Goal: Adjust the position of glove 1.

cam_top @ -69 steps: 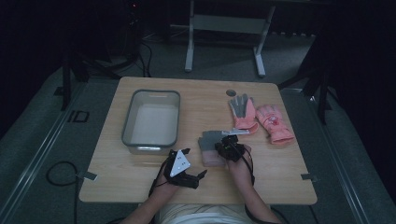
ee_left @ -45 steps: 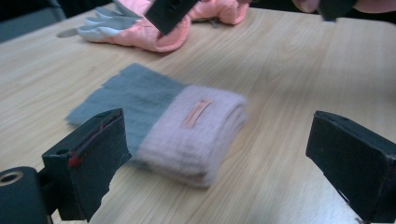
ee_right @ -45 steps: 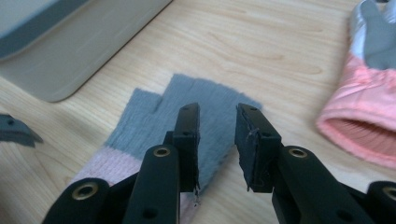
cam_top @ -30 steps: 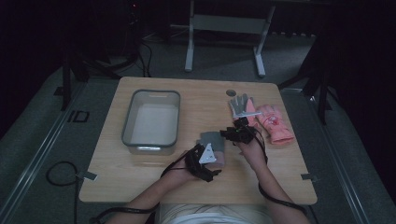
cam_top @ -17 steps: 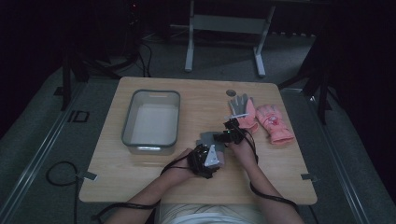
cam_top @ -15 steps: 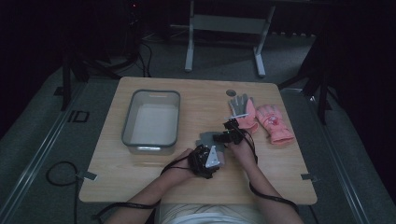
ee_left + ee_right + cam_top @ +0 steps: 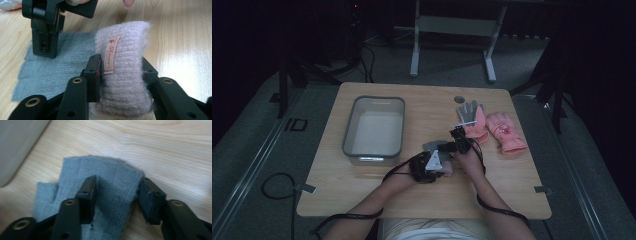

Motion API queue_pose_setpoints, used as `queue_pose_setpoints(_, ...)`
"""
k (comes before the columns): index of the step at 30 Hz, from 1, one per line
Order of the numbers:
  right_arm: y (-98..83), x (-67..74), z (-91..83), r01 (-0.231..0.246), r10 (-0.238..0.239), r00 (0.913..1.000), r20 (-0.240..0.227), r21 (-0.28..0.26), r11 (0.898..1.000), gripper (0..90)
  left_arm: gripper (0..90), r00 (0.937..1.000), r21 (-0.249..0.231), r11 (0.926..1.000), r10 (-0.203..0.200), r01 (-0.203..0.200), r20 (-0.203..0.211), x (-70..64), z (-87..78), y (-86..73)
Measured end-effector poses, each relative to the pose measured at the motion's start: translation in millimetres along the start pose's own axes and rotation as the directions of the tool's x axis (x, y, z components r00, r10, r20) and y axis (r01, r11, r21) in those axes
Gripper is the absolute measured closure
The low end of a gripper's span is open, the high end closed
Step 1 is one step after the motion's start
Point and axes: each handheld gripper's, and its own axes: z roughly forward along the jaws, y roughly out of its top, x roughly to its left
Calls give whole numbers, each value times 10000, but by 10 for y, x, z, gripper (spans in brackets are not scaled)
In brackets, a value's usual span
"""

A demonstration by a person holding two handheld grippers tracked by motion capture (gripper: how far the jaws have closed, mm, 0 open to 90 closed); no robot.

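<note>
A pink knitted glove (image 7: 127, 45) with a small sewn label lies near the table's front middle, and my left gripper (image 7: 121, 66) is shut on its end; its jaws have just been closing. Beside it lies a grey knitted glove (image 7: 110, 170), bunched up between the pads of my right gripper (image 7: 116, 185), whose jaws have also just been closing. In the left gripper view, the right gripper (image 7: 45, 47) stands on the grey knit (image 7: 72, 55). From above, the left gripper (image 7: 432, 162) and right gripper (image 7: 457, 145) sit close together.
A grey rectangular tray (image 7: 348, 135) stands left of the hands. At the back right lie a grey-and-pink glove (image 7: 472, 120) and a pink glove (image 7: 504, 132). A round hole (image 7: 460, 99) is in the table near its far edge.
The left gripper moved right to the knitted pieces. The right gripper came left and down from near the gloves onto the grey knit.
</note>
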Motion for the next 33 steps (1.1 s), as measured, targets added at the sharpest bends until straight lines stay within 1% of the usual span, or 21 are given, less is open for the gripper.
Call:
queue_pose_setpoints(3, 16, 27, 26, -43, 53, 9983, -588, 173, 9998, 634, 630, 10000, 3, 10000, -83, 83, 45, 6, -7, 1)
queue_pose_setpoints(4, 19, 35, 29, -16, 27, 9977, -670, 164, 9999, 664, 632, 10000, 17, 10000, -76, 76, 24, 3, -8, 4)
queue_pose_setpoints(5, 21, 48, 30, -20, 31, 9971, -756, 150, 9999, 697, 633, 9998, 22, 9998, -181, 181, 36, 7, -10, 6)
queue_pose_setpoints(7, 22, 89, 12, 159, -162, 9977, -661, -46, 9999, 727, 637, 9993, -17, 9993, -383, 383, 57, 14, -14, 7)
queue_pose_setpoints(8, 22, 89, 12, 159, -162, 9977, -661, -46, 9999, 727, 638, 9993, -17, 9993, -383, 383, 57, 14, -14, 7)
queue_pose_setpoints(9, 23, 101, 1, 174, -181, 9977, -646, -104, 9998, 732, 638, 9987, 39, 9988, -495, 495, 86, 29, -34, 20)
queue_pose_setpoints(10, 37, 120, -46, 274, -296, 9973, -678, -324, 9991, 739, 647, 9991, 121, 9990, -430, 429, 29, 33, -47, 33)
queue_pose_setpoints(12, 64, 126, -113, 289, -323, 9966, -762, -460, 9985, 740, 655, 9992, 170, 9991, -398, 397, 0, 46, -77, 69)
queue_pose_setpoints(13, 79, 131, -147, 309, -352, 9962, -791, -552, 9980, 740, 657, 9995, 190, 9994, -299, 300, -51, 52, -98, 93)
queue_pose_setpoints(15, 107, 142, -216, 397, -452, 9960, -765, -713, 9967, 741, 660, 9995, 85, 9995, -301, 301, -57, 74, -152, 150)
queue_pose_setpoints(17, 135, 150, -288, 426, -497, 9957, -783, -898, 9950, 741, 662, 9998, 95, 9999, -144, 145, -99, 93, -213, 213)
queue_pose_setpoints(20, 181, 148, -392, 306, -417, 9944, -972, -1134, 9931, 742, 666, 9999, 121, 9999, -25, 27, -114, 129, -291, 293)
queue_pose_setpoints(22, 212, 158, -450, 345, -473, 9940, -984, -1281, 9912, 742, 668, 10000, 142, 9999, -12, 13, -57, 167, -340, 347)
queue_pose_setpoints(24, 250, 172, -494, 346, -490, 9938, -999, -1413, 9894, 743, 668, 9998, 223, 9996, 165, -162, -119, 203, -390, 401)
queue_pose_setpoints(25, 271, 177, -515, 319, -472, 9939, -997, -1497, 9882, 742, 669, 9998, 243, 9996, 168, -166, -58, 228, -416, 425)
queue_pose_setpoints(28, 332, 210, -571, 428, -590, 9937, -956, -1632, 9857, 743, 671, 9996, 319, 9991, 259, -262, 98, 303, -502, 494)
queue_pose_setpoints(30, 368, 232, -604, 468, -639, 9933, -959, -1712, 9841, 742, 672, 9992, 376, 9986, 365, -370, 138, 344, -549, 525)
queue_pose_setpoints(32, 385, 236, -616, 462, -643, 9931, -980, -1770, 9831, 742, 672, 9992, 384, 9986, 346, -353, 178, 362, -571, 535)
queue_pose_setpoints(33, 400, 243, -624, 434, -624, 9929, -1014, -1799, 9827, 742, 672, 9992, 370, 9987, 352, -360, 206, 395, -612, 548)
